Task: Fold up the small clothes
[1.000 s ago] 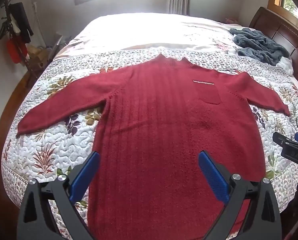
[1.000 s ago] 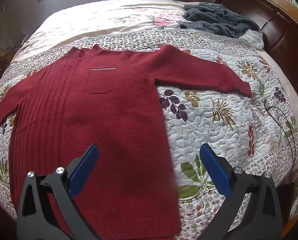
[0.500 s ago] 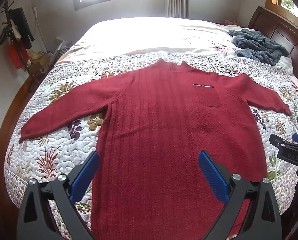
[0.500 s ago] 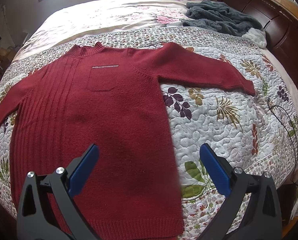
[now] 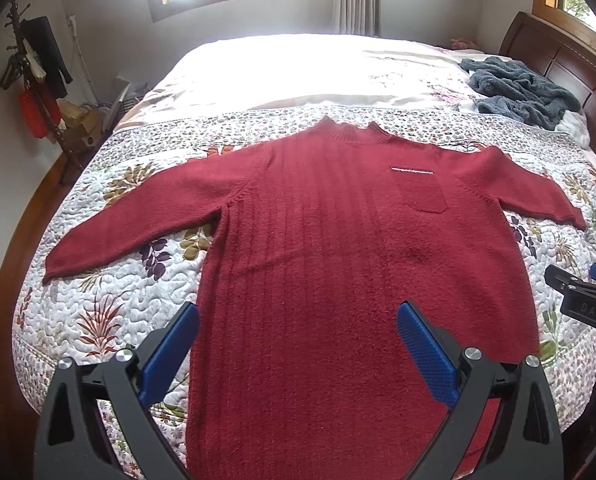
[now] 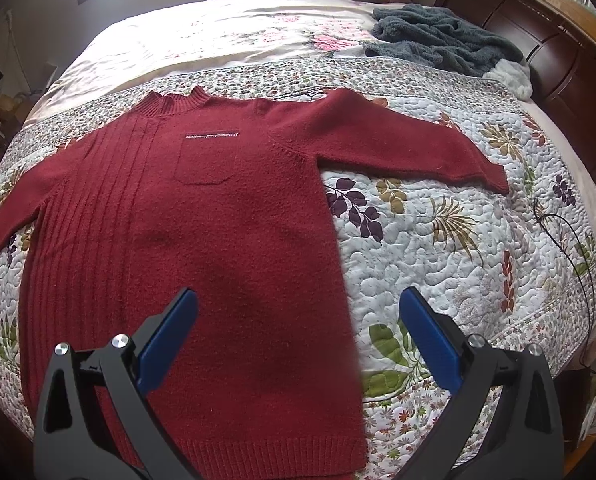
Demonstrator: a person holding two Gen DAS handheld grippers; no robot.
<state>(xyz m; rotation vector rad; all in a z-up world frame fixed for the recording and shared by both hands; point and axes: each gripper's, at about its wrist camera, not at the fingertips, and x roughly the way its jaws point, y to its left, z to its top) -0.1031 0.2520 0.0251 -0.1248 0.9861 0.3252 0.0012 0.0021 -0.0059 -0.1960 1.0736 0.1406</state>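
Fingers (image 5: pixel 170 352) of both grippers spread, empty; red sweater (image 5: pixel 337 260) flat (sleeves out) on quilt (image 6: pixel 437 248).

black tongs (image 5: pixel 297 322), blue pads (image 5: pixel 425 354), silver screws, perhaps bolts

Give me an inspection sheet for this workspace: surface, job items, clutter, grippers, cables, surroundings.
Surface: bed with floral quilt, smooth.
Job's things: red sweater spread flat, front up, both sleeves out, unfolded; chest pocket visible.
Clutter: crumpled grey blanket and something white beside it, near the headboard, apart from the sweater.
Grippers: left gripper open, above the sweater's lower body, holding nothing; right gripper open, above the sweater's right side edge, holding nothing.
Cables: thin black cable across the quilt's right edge.
Surroundings: wooden headboard, windows, curtain, coat stand with hanging items.
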